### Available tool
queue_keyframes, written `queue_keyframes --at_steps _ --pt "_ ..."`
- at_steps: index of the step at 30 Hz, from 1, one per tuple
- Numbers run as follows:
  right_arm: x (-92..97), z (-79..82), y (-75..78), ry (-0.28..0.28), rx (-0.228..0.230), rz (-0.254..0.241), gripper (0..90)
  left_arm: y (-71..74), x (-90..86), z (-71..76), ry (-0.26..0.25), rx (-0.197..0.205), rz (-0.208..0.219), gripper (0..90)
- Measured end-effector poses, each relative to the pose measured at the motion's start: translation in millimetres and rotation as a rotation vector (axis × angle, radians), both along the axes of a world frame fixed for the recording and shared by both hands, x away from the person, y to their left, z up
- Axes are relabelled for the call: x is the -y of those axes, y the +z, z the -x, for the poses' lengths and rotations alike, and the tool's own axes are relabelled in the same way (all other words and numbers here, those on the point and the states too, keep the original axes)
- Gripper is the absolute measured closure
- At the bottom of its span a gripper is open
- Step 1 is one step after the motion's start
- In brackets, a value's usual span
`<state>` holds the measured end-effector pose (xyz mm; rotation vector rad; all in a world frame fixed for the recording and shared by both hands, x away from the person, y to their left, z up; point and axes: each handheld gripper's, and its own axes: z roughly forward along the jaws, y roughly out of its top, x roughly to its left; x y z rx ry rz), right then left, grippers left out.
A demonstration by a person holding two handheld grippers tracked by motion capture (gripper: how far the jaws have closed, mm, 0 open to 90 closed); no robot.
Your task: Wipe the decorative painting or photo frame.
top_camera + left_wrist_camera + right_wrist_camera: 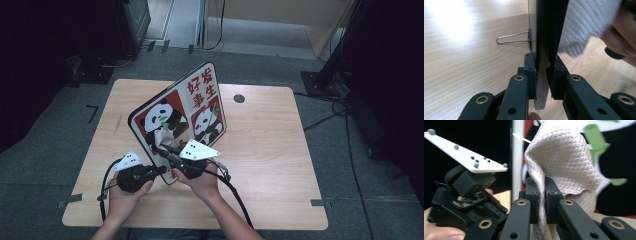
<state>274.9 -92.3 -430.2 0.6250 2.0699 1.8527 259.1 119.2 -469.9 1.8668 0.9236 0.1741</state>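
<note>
A panda picture board (192,107) with red characters stands tilted on the wooden table (270,145). My left gripper (159,171) is shut on the board's lower edge (548,37); in the left gripper view the jaws clamp the dark panel from both sides. My right gripper (167,150) is shut on a beige waffle-textured cloth (564,162) and holds that cloth (162,137) against the board's printed face. A wire stand (512,40) props the board from behind.
A round cable hole (239,98) sits in the table's far side. The other gripper's body and white marker plate (466,155) show at the left of the right gripper view. Dark stands and cables surround the table on grey floor.
</note>
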Motion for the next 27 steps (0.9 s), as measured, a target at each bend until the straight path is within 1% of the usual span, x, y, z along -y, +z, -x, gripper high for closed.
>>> queue_keyframes --at_steps 1,3,5,7,9,11,12,14,15,17,19,23,24,25,27 --pt "-6.1 5.4 1.0 0.036 0.011 0.008 84.3 0.0 0.2 0.1 0.0 0.001 -0.001 79.6" --pt "-11.5 10.0 1.9 0.061 0.02 0.017 84.3 0.0 0.2 0.2 0.0 0.001 -0.001 79.6" --pt "-14.2 11.0 2.9 0.059 0.034 0.026 84.4 -0.1 0.1 0.1 0.001 0.0 0.0 79.6" --pt "-11.3 7.7 3.1 0.052 0.026 0.012 84.5 0.0 0.1 0.2 0.0 0.0 -0.001 79.6" --pt "-6.4 3.0 3.9 0.027 0.027 0.007 84.6 -0.1 -0.1 0.0 -0.001 0.0 0.0 79.6" --pt "-2.2 -1.0 5.0 0.003 0.018 -0.001 84.6 -0.1 -0.1 -0.1 0.0 -0.001 0.001 79.6" --pt "-2.3 -1.1 5.3 0.003 0.014 -0.001 84.6 -0.1 -0.2 -0.2 -0.001 -0.001 0.001 79.6" --pt "-5.0 0.7 5.9 0.015 0.021 0.009 84.6 0.0 -0.1 -0.2 -0.001 -0.001 0.0 79.6" --pt "-7.1 2.2 5.8 0.033 0.019 0.01 84.5 0.0 -0.1 -0.1 -0.001 0.0 -0.001 79.6" --pt "-10.6 4.6 4.9 0.065 0.032 0.029 84.4 0.0 -0.2 -0.1 0.0 -0.001 0.0 79.6" --pt "-9.1 3.8 4.5 0.068 0.029 0.027 84.5 0.1 0.1 0.1 0.001 0.0 -0.002 79.6" --pt "1.8 -4.6 2.9 0.014 0.04 0.039 84.6 -0.1 -0.4 -0.5 0.001 0.001 -0.001 79.6" --pt "1.8 -4.6 2.9 0.014 0.04 0.039 84.6 -0.1 -0.4 -0.5 0.001 0.001 -0.001 79.6" --pt "9.3 -10.9 1.3 -0.023 0.03 0.031 84.7 -0.1 -0.5 -0.6 0.001 0.001 0.0 79.6" --pt "12.1 -13.4 0.7 -0.033 0.029 0.025 84.7 0.1 -0.3 -0.5 0.002 -0.001 0.002 79.6"
